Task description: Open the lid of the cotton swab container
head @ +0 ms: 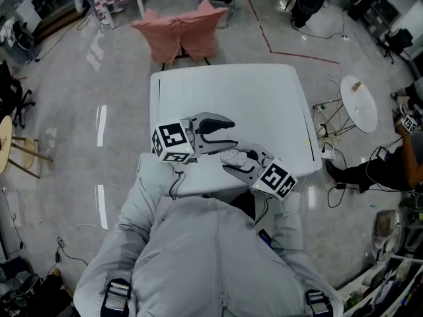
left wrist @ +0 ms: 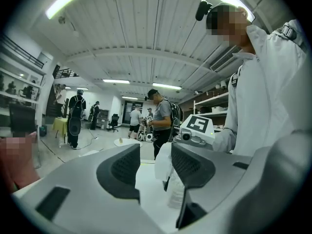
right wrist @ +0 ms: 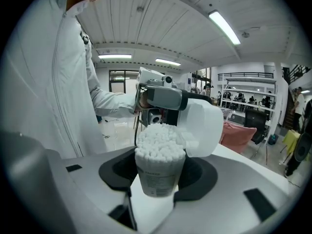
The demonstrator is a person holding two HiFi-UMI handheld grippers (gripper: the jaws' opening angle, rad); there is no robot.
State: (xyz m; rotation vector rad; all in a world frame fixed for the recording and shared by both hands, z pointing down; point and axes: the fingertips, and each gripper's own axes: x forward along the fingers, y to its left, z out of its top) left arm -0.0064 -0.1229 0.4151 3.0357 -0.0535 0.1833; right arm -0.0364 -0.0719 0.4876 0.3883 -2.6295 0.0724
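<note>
Over 1 table [head: 251, 104]: R hand-held gripper [right wrist: 158, 174] clamps 1 container [right wrist: 159, 165], L hand-held gripper [left wrist: 155, 167] agape.

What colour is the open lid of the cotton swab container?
White, slightly see-through. The lid shows best in the right gripper view.

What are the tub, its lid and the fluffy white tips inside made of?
The tub looks like thin clear plastic: pale streaks show through its wall. The lid seems milky, smooth plastic, slightly see-through with a soft shine. The tips are probably cotton: matte, fuzzy white bobbles.
</note>
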